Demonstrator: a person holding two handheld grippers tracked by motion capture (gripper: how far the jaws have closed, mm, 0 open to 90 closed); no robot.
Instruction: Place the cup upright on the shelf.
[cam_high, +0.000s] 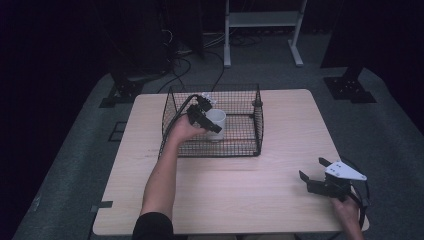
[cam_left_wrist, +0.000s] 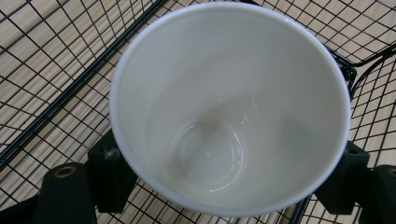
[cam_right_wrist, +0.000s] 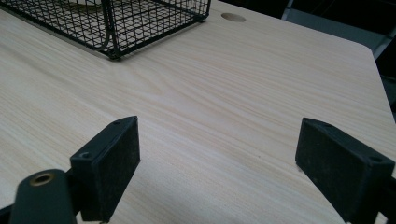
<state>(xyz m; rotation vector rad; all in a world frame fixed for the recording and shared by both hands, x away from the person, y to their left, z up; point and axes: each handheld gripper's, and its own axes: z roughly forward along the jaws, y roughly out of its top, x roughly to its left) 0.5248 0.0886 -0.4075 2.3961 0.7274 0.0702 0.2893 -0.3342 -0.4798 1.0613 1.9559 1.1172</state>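
A white mug (cam_high: 218, 116) stands upright inside a black wire basket (cam_high: 259, 122) at the table's far middle. My left gripper (cam_high: 210, 123) reaches in over the basket's left side and is shut on the mug. In the left gripper view I look down into the empty mug (cam_left_wrist: 229, 107), with a black pad (cam_left_wrist: 109, 170) pressed against each side of its wall and basket mesh (cam_left_wrist: 56, 70) underneath. My right gripper (cam_high: 312, 169) rests low at the table's front right, open, with nothing between its pads (cam_right_wrist: 112, 163).
The light wooden table (cam_high: 225, 190) has bare room in front of the basket (cam_right_wrist: 112, 23) and a round cable hole (cam_right_wrist: 233, 17) at its far side. Beyond the table, cables (cam_high: 180, 62), black stand bases (cam_high: 350, 90) and a white frame (cam_high: 262, 20) sit on the grey floor.
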